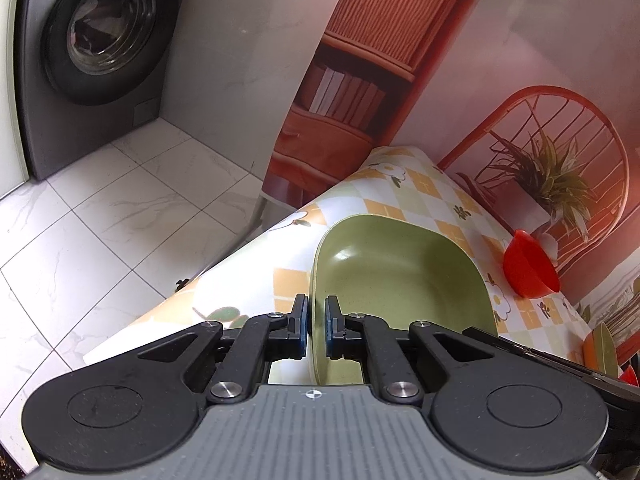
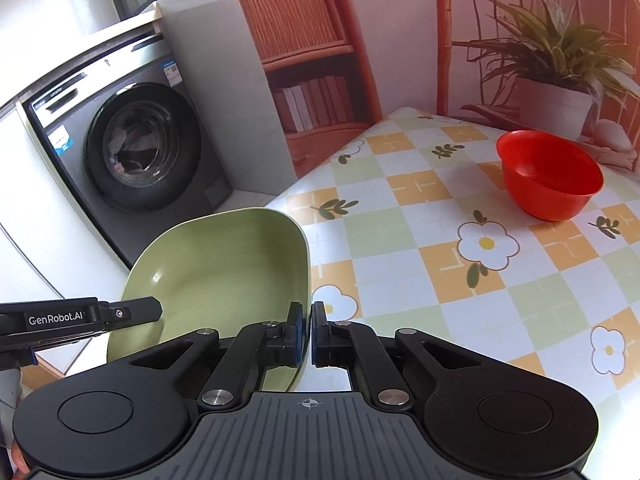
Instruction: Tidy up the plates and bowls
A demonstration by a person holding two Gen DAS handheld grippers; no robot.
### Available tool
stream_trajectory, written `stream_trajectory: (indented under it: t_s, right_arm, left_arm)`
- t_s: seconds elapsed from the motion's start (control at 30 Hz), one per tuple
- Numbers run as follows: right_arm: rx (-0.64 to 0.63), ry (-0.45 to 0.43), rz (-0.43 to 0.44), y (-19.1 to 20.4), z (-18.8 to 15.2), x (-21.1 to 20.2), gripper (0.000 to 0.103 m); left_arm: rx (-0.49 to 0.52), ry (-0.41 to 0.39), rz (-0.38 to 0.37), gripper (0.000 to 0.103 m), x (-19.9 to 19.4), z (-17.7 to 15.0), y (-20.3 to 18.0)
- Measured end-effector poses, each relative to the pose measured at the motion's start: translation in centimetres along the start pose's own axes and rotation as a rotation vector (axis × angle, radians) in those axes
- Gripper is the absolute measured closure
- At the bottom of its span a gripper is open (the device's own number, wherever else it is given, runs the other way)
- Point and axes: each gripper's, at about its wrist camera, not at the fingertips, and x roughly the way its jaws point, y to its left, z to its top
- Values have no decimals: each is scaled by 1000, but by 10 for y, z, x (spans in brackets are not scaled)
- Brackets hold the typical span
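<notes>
Green plate, squarish with rounded corners and a raised rim, is held between two handheld grippers above the near-left corner of a table covered in a checked cloth with white flowers. The left gripper has its jaws nearly closed on the plate's left rim, the edge running up between the two blue pads. The right gripper pinches the opposite rim the same way, jaws drawn in to a thin gap with the rim in it. From the right wrist view the plate tilts, its far-left part hanging out past the table edge over the tiled floor; whether any part of it touches the cloth cannot be told.

A red bowl stands upright and empty toward the table's far side, near the wall, well apart from the plate, with open cloth between them. In the left wrist view a green upright plate edge shows at the far right margin beside something orange, too cropped to identify.

Beyond the table's left edge the floor is open up to a grey front-loading washing machine, laundry visible behind its door. A printed backdrop of shelves, chair and potted plant runs along the table's far edge.
</notes>
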Motion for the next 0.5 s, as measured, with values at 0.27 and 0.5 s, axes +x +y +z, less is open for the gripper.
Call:
stream_trajectory:
  t_s: [0.27,0.5]
  right_arm:
    - [111,-102,-26,-33,12,-40,100]
    - [206,-221,-77,-76,17,-87,100]
  left_arm:
    - [69,-4,-76,94,-1,14,-41]
    - [173,-9,-158,94,-6,19,-97]
